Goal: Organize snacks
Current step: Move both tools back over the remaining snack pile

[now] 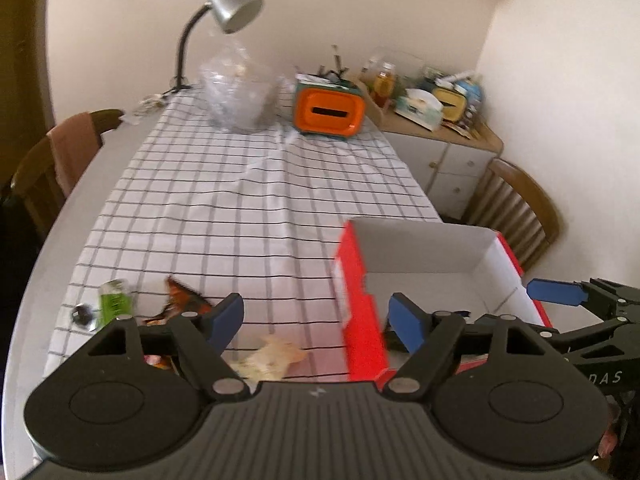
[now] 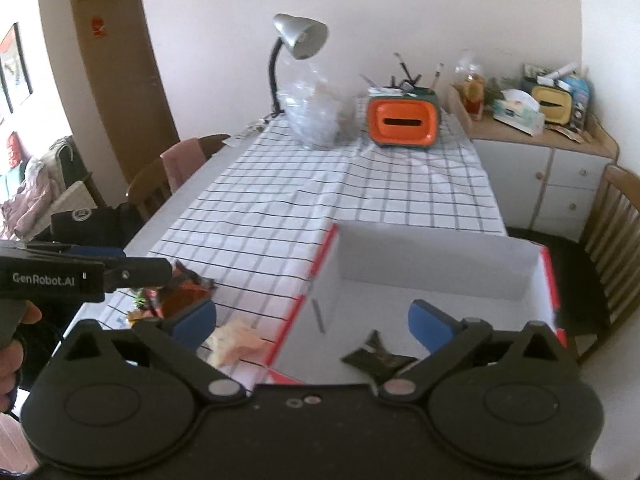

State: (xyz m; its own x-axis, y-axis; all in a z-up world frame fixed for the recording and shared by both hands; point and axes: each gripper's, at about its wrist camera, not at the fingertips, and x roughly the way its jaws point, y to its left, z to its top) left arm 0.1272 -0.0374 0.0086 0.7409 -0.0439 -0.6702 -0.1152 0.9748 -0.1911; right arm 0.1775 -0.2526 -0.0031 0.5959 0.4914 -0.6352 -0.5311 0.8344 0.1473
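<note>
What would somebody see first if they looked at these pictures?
Probably the big red cardboard box with white insides, open at the near right of the checked tablecloth, with one dark snack wrapper lying in it. Next, the bright orange box with a slot at the table's far end, beside the silver desk lamp. More loose snacks, like the pale crumpled packet, lie left of the red box.

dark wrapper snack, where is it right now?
In the right wrist view, the dark wrapper lies on the white floor of the red-edged box, at its near end, just inside the open right gripper.
</note>
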